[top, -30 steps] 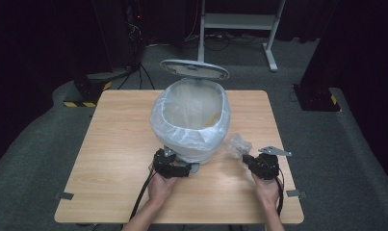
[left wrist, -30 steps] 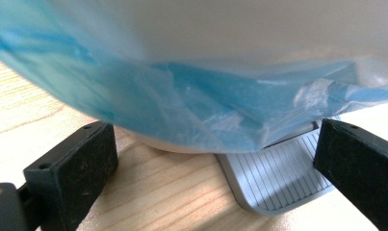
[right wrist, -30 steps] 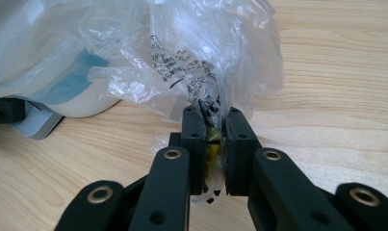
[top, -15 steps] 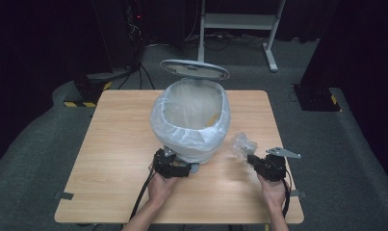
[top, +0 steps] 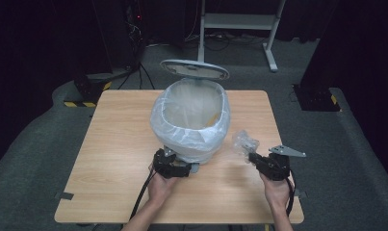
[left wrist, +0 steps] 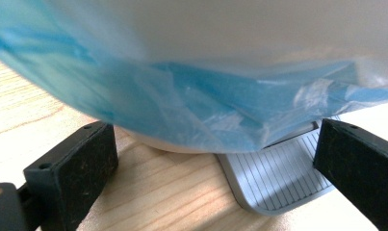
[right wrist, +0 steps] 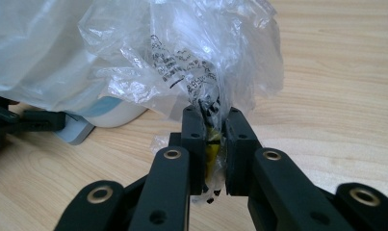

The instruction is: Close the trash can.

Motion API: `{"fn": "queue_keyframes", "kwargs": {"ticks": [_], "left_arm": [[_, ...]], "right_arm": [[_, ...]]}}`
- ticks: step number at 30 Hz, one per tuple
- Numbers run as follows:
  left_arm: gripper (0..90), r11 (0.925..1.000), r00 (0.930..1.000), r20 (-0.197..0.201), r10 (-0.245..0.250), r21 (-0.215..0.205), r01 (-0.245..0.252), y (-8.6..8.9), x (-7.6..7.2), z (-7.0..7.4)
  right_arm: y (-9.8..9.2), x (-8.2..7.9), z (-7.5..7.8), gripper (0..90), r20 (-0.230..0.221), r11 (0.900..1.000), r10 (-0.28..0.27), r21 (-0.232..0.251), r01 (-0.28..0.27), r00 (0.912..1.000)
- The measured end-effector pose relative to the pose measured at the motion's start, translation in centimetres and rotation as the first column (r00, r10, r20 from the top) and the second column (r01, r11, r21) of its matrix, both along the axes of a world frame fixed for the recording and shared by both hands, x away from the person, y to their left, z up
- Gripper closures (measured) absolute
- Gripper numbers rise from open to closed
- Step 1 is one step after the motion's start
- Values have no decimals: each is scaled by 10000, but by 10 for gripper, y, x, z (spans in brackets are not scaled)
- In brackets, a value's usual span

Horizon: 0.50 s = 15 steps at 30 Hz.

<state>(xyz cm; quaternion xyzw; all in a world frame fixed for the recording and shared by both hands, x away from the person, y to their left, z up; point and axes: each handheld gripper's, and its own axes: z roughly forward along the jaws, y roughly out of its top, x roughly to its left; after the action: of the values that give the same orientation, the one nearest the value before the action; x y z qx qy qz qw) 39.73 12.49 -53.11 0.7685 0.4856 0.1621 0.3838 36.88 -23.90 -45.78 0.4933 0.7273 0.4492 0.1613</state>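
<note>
My right gripper (right wrist: 213,144) has its fingers closed tight on a crumpled clear wrapper (right wrist: 191,57), just right of the lined bin (top: 191,120) on the desk (top: 109,168). My left gripper (top: 171,166), fingers wide apart, holds nothing at the pedal (left wrist: 273,178). I should press the pedal firmly, then lift the wrapper over the rim.
</note>
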Motion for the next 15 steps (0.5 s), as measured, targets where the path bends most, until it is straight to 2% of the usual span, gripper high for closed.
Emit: {"fn": "queue_keyframes", "kwargs": {"ticks": [15], "left_arm": [[19,10000,10000,-1,0,2,0,0,0,0]], "right_arm": [[-2,-5,24,817,384,9998,167,103,-171,9991]]}}
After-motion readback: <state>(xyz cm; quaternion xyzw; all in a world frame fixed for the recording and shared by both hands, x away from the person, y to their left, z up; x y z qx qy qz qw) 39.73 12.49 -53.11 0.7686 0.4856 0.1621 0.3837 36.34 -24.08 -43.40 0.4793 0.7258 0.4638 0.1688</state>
